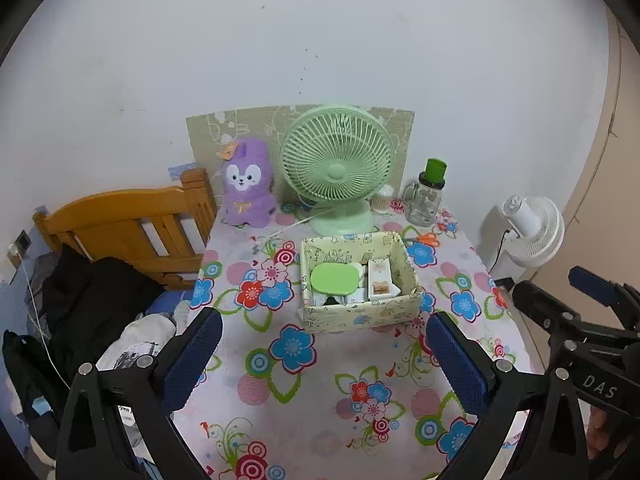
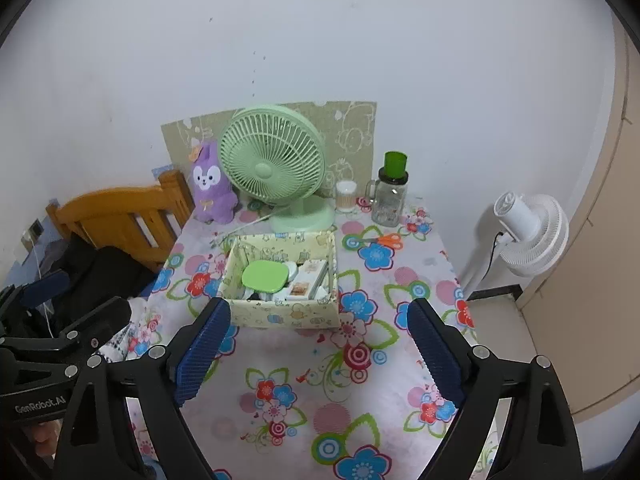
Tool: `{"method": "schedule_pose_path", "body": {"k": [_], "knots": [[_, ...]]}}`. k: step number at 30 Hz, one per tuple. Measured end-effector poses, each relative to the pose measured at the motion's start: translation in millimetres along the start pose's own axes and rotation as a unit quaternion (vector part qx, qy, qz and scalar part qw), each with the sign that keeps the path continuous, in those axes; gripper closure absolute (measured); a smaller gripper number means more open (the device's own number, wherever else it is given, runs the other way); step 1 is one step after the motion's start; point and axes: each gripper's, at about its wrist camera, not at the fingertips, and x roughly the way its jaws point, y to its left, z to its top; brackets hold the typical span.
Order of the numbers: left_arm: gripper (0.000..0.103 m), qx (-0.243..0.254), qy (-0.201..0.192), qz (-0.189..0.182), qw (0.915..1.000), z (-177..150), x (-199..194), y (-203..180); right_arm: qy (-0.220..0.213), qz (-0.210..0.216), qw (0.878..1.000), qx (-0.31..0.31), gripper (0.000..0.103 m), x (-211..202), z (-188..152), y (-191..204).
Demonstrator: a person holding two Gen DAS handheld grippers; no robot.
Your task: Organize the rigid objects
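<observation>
A pale yellow patterned storage box [image 1: 360,316] [image 2: 280,314] stands mid-table on the flowered tablecloth. Inside lie a green oval lid [image 1: 335,279] [image 2: 265,276], a white and orange carton [image 1: 380,280] [image 2: 306,280] and other small white items. My left gripper [image 1: 324,360] is open and empty, hovering over the table in front of the box. My right gripper [image 2: 320,344] is open and empty, also just in front of the box. Orange-handled scissors [image 1: 428,239] [image 2: 386,240] lie right of the box.
At the back stand a green desk fan [image 1: 336,168] [image 2: 276,164], a purple plush toy [image 1: 246,184] [image 2: 212,184], a cotton-swab jar [image 2: 346,196] and a glass jar with green cap [image 1: 428,196] [image 2: 390,192]. A wooden bed frame [image 1: 132,228] with clothes is left; a white fan [image 2: 528,232] is right.
</observation>
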Motion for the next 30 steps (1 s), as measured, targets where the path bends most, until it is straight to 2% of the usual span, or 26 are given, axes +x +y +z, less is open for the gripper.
{"method": "schedule_pose_path", "body": {"k": [4, 9, 21, 30], "knots": [[0.0, 0.005, -0.019, 0.0, 0.9998, -1, -12, -4, -0.006, -0.008, 1.0, 0.003, 0.006, -8, 0, 0], [0.0, -0.004, -0.014, 0.0, 0.9999, -2, -13, -4, -0.017, -0.01, 1.0, 0.004, 0.006, -17, -3, -1], [0.0, 0.004, -0.021, 0.019, 0.9996, -4, -18, -12, -0.01, -0.003, 0.999, 0.038, 0.006, -19, -10, -12], [0.0, 0.002, -0.018, 0.027, 0.9995, -5, -18, -13, -0.016, -0.012, 0.999, 0.036, 0.006, -20, -9, -10]]}}
